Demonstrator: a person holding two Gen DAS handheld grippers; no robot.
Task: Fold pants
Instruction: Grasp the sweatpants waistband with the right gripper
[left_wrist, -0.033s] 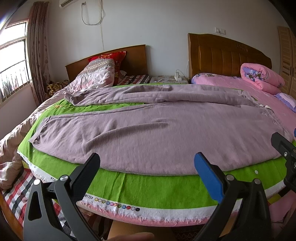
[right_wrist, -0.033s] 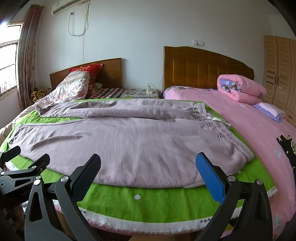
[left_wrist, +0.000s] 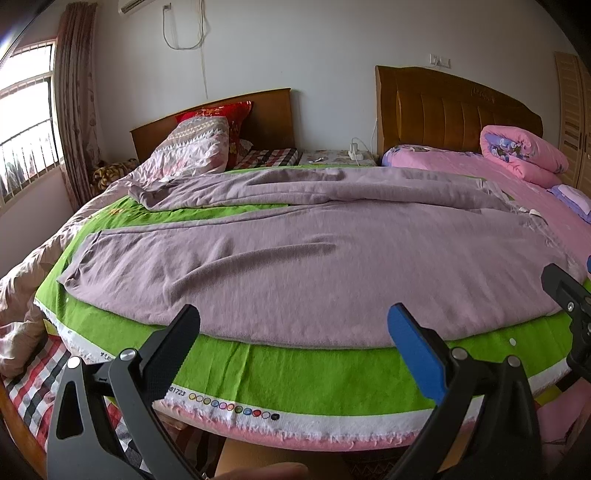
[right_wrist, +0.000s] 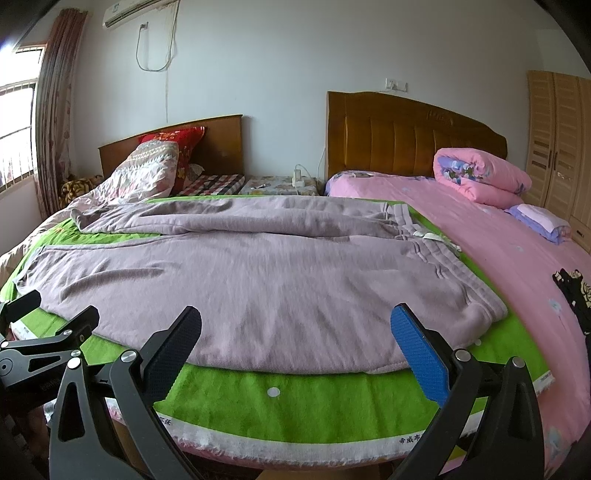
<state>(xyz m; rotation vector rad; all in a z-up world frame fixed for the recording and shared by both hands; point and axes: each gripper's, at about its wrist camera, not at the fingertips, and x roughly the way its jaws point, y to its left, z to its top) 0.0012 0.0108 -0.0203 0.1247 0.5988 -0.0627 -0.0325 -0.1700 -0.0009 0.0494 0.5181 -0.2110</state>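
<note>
Mauve-grey pants (left_wrist: 295, 258) lie spread flat on a green cloth (left_wrist: 314, 373), legs to the left, waistband to the right (right_wrist: 436, 243). One leg lies nearer, the other rumpled behind it (right_wrist: 240, 218). My left gripper (left_wrist: 295, 332) is open and empty, hovering just before the near edge of the pants. My right gripper (right_wrist: 295, 332) is open and empty, near the front edge of the pants toward the waist side. The other gripper shows at the right edge of the left wrist view (left_wrist: 569, 295) and at the left edge of the right wrist view (right_wrist: 44, 339).
The green cloth covers a bed with a pink sheet (right_wrist: 517, 266). A rolled pink quilt (right_wrist: 480, 177) and a folded purple item (right_wrist: 543, 218) lie at the back right. A patterned quilt and red pillow (left_wrist: 207, 140) lie back left. Wooden headboards (right_wrist: 406, 133) and a wardrobe (right_wrist: 557, 140) stand behind.
</note>
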